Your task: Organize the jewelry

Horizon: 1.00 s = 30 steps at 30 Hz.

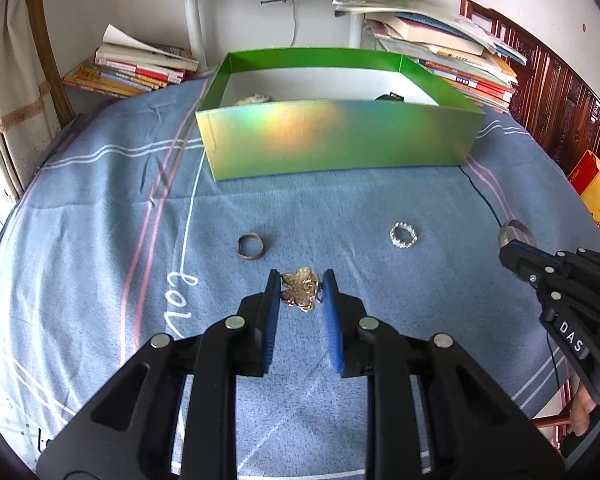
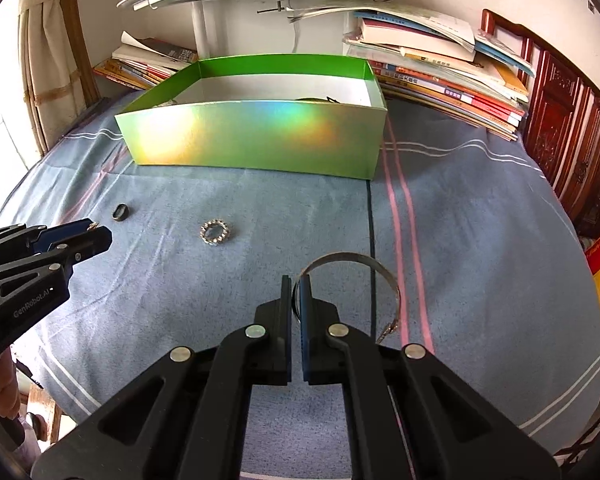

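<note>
My left gripper (image 1: pixel 300 284) is shut on a gold flower brooch (image 1: pixel 300 289), its blue pads touching both sides, just above the blue cloth. My right gripper (image 2: pixel 296 286) is shut on a thin silver bangle (image 2: pixel 356 258) that arcs out to the right of the fingers; it also shows at the right edge of the left wrist view (image 1: pixel 514 229). A dark brown ring (image 1: pixel 252 246) and a crystal beaded ring (image 1: pixel 403 235) lie on the cloth. The green holographic box (image 1: pixel 340 140) stands open behind them, with a few items barely visible inside.
Stacks of books (image 1: pixel 136 68) lie behind the box at left and right (image 2: pixel 452 76). A white table leg (image 1: pixel 194 24) stands behind. A dark wooden headboard (image 2: pixel 572 136) runs along the right. A black cable (image 1: pixel 482 196) crosses the cloth.
</note>
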Available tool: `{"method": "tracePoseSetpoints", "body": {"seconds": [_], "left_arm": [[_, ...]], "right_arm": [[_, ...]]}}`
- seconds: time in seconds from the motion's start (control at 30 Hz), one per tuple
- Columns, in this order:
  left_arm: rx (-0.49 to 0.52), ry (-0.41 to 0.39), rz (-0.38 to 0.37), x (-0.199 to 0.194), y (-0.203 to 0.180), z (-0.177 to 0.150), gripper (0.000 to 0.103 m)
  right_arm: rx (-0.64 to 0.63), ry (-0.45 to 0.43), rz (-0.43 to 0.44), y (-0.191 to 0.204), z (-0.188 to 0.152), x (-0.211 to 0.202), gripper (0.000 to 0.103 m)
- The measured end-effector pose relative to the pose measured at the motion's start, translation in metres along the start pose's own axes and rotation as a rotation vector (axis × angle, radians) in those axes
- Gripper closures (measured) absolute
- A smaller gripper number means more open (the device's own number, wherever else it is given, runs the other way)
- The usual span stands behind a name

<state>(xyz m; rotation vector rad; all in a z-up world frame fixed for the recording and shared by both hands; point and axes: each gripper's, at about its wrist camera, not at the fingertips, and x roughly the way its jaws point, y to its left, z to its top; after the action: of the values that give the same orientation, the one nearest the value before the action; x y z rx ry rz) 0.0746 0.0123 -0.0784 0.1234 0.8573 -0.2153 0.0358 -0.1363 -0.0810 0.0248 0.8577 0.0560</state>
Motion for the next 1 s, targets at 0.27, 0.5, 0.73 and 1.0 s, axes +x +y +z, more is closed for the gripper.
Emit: {"method": "tracePoseSetpoints", "body": {"seconds": [0.27,0.5,0.73,1.0], "left_arm": [[0.004,-0.034,0.006,-0.011,0.002,0.007,0.081],[0.009,-0.042,-0.004,-0.011,0.007,0.020,0.081],[0.013,-0.148,-0.007,-0.014,0.023,0.089,0.081],[-0.033,-0.101,0.024,0.052,0.042,0.182,0.081]], "right_arm": [[-0.018,-0.034,0.007,0.006,0.012,-0.008,0.099],[-0.037,-0.045,0.044,0.010,0.029,-0.008,0.099],[-0.012,-0.184,0.058,-0.009,0.111,-0.016,0.099],[-0.032,-0.074,0.018,-0.007,0.178,0.064,0.099]]}}
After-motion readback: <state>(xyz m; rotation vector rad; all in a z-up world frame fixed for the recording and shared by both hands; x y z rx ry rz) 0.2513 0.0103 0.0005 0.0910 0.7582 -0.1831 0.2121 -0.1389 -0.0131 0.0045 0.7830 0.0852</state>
